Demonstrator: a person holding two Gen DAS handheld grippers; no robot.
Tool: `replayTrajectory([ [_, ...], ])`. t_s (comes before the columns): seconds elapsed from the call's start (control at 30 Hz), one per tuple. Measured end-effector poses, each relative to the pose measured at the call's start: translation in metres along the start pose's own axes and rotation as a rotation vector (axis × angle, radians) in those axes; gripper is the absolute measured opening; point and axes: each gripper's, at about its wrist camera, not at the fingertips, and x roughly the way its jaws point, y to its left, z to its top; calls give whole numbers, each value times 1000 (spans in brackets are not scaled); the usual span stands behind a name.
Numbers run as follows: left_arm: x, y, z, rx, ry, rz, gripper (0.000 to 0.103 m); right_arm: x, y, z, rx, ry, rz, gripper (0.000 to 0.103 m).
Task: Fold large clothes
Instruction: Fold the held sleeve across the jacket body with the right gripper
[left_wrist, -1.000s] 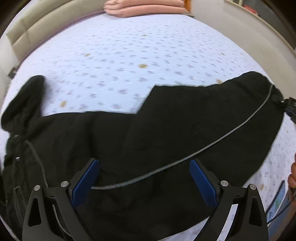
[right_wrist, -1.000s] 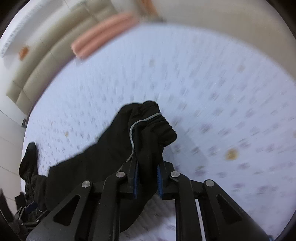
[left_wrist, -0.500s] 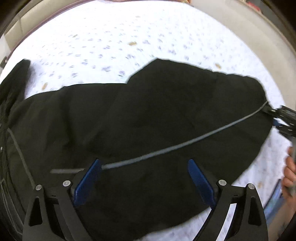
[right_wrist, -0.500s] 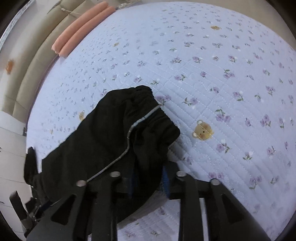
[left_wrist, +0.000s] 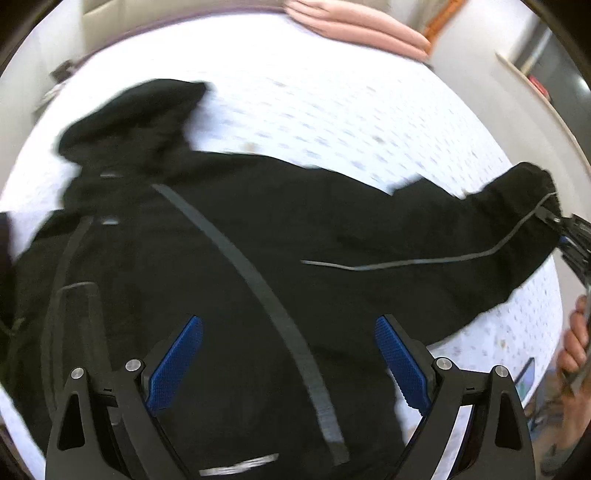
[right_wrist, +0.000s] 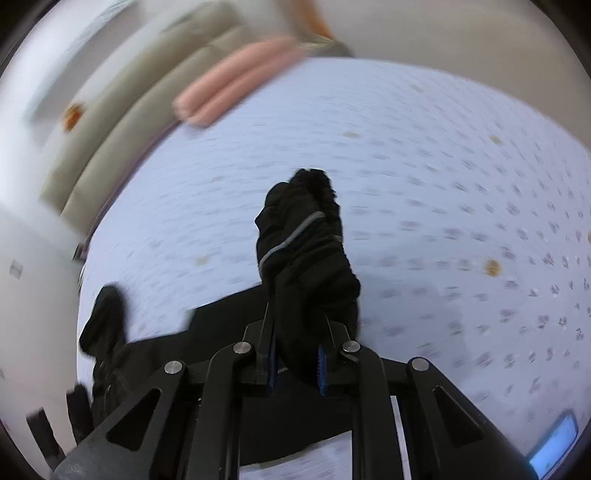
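Right gripper (right_wrist: 295, 363) clamped on the sleeve cuff (right_wrist: 306, 258) of the black jacket (left_wrist: 240, 266). Left gripper (left_wrist: 288, 354) spread wide above it, holding nothing. Bedspread (left_wrist: 351, 110) print blurred — jacket hem cut off below

No text, brand or number can be read in either view. A pale mark on the black jacket (left_wrist: 258, 258) is seen, but it is blurred.

Ahead of my claw I see a bed (left_wrist: 369, 110) with a pale floral quilt, 2 pink rolled blankets (right_wrist: 236, 81) at its far edge, and a beige padded headboard (right_wrist: 147, 96) beyond.
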Motion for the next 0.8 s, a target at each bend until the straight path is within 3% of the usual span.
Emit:
replayTrajectory([
  [0.27,-60,131,-2,-75,-75,43,95,-12,214,-59,-259,24,132,19],
  [0.4,-83,192,-15,-151,-113,93,95,-4,312,-113,-369,65,183,19],
  [0.57,-94,260,-33,-295,-167,161,95,29,425,-205,-512,176,241,19],
  [0.67,-88,298,-47,-360,-141,170,95,64,471,-268,-614,262,226,18],
  [0.8,-74,322,-61,-389,-103,190,95,124,490,-332,-713,381,161,18],
])
